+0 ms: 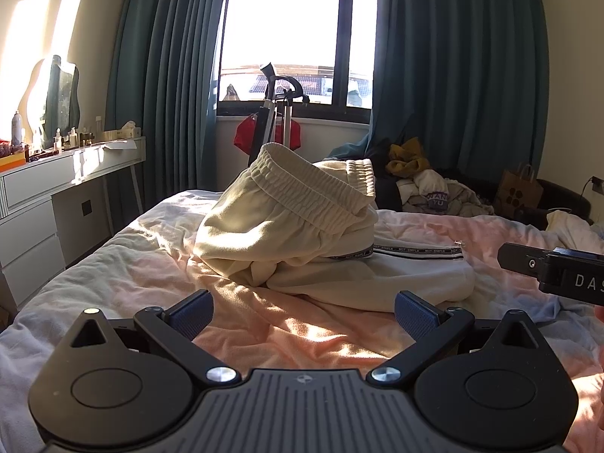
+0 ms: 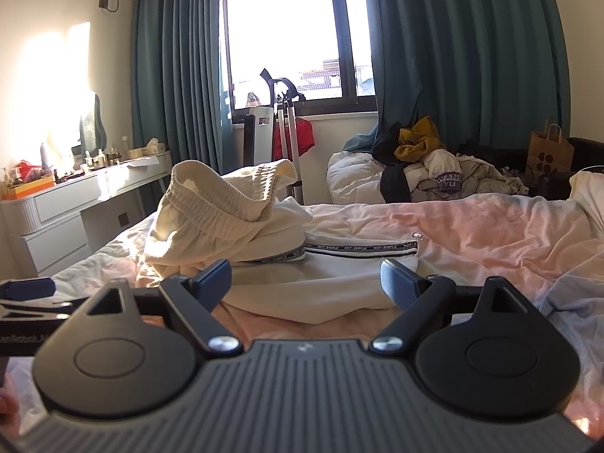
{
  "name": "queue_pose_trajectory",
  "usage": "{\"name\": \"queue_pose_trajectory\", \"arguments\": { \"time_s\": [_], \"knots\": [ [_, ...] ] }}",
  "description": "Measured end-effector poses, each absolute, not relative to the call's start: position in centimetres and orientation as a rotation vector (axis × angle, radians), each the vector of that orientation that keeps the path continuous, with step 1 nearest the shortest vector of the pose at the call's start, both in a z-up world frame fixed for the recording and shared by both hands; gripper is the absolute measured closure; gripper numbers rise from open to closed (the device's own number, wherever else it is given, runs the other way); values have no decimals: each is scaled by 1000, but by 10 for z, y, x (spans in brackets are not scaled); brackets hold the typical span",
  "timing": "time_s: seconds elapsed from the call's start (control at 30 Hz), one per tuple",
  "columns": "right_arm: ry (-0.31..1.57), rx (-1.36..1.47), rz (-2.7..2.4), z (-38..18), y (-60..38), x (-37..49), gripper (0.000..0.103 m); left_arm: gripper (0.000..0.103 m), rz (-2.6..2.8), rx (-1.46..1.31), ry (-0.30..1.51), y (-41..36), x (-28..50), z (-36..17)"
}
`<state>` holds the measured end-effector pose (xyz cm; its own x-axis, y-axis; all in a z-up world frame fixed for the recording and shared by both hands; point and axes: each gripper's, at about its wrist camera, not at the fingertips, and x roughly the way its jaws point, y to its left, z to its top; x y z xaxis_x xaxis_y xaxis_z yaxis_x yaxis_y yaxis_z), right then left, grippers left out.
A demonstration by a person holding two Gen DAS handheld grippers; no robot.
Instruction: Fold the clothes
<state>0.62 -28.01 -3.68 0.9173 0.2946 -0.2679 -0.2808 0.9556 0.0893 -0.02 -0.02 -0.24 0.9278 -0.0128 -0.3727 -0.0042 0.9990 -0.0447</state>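
Observation:
Cream sweatpants (image 1: pixel 287 222) lie in a rumpled heap on the pink and white bedspread (image 1: pixel 264 336), the elastic waistband standing up at the top. A white garment with a black lettered stripe (image 1: pixel 407 268) lies flat under and right of them. Both show in the right wrist view: sweatpants (image 2: pixel 211 219), white garment (image 2: pixel 339 275). My left gripper (image 1: pixel 304 313) is open and empty, low over the bed in front of the heap. My right gripper (image 2: pixel 305 281) is open and empty, just before the white garment's near edge. Its finger shows at the left view's right edge (image 1: pixel 528 264).
A white dresser (image 1: pixel 56 196) with bottles stands left of the bed. A pile of other clothes (image 1: pixel 426 185) and a paper bag (image 1: pixel 519 188) sit at the far right. A clothes steamer (image 1: pixel 275 113) stands under the window between teal curtains.

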Motion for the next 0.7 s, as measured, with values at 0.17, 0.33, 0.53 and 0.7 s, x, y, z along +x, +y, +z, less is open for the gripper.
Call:
{"name": "queue_pose_trajectory", "arguments": {
  "time_s": [0.17, 0.33, 0.53, 0.7],
  "knots": [
    [281, 47, 294, -37, -279, 5, 15, 0, -4, -43, 383, -1, -1, -3],
    [280, 47, 296, -36, -278, 4, 15, 0, -4, -42, 382, -1, -2, -2],
    [280, 49, 294, -36, -279, 4, 15, 0, -5, -45, 387, -1, -1, -2],
    [281, 51, 294, -36, -280, 4, 15, 0, -3, -39, 391, -2, -1, -3]
  ]
}}
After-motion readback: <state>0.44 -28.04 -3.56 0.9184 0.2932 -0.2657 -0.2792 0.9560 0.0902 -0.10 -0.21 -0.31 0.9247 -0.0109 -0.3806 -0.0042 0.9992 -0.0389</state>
